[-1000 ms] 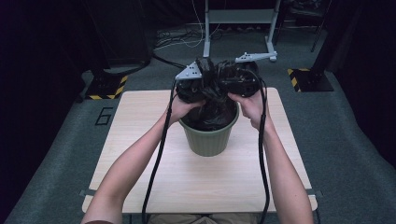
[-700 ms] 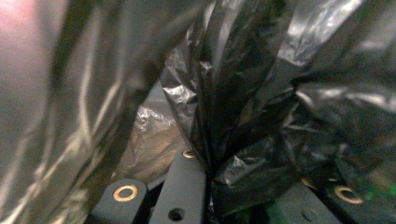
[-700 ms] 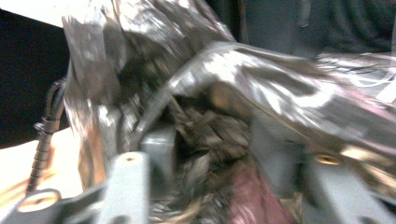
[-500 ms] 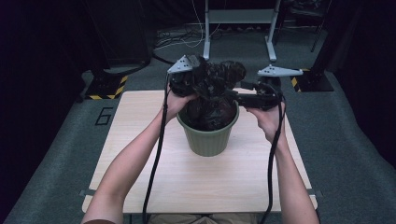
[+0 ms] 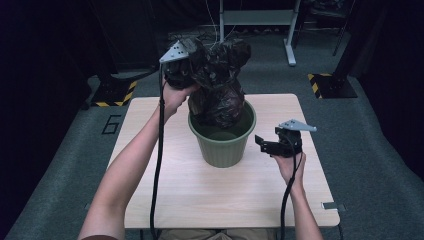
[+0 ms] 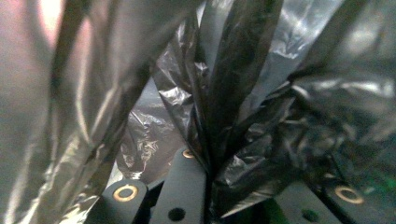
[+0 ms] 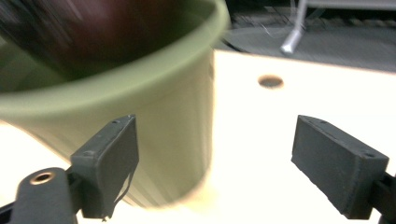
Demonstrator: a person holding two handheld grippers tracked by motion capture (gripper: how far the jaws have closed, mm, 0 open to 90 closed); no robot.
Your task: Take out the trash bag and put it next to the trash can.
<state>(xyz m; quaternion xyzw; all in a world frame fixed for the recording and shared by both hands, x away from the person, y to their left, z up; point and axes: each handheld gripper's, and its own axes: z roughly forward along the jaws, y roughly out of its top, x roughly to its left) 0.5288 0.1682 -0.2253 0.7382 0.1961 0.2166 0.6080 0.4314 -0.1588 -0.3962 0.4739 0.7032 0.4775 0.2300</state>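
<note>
Hanging from the left gripper (image 5: 192,75), the black bin bag (image 5: 220,85) is stretching almost straight up out of the green bin (image 5: 222,137), its long axis upright and its lower end still inside the rim. The bin is standing near the middle of the desk (image 5: 150,120), a little toward the far edge. In the left gripper view the jaws are pinched together on a gathered fold of the bag (image 6: 233,154). The right gripper (image 5: 265,145) is sitting low, just beside the bin's right wall (image 7: 154,116), jaws apart with nothing between them. Compared with a second ago, the right gripper's jaws have just been opening and it is no longer up at the bag's top, while the left is holding the bag higher.
</note>
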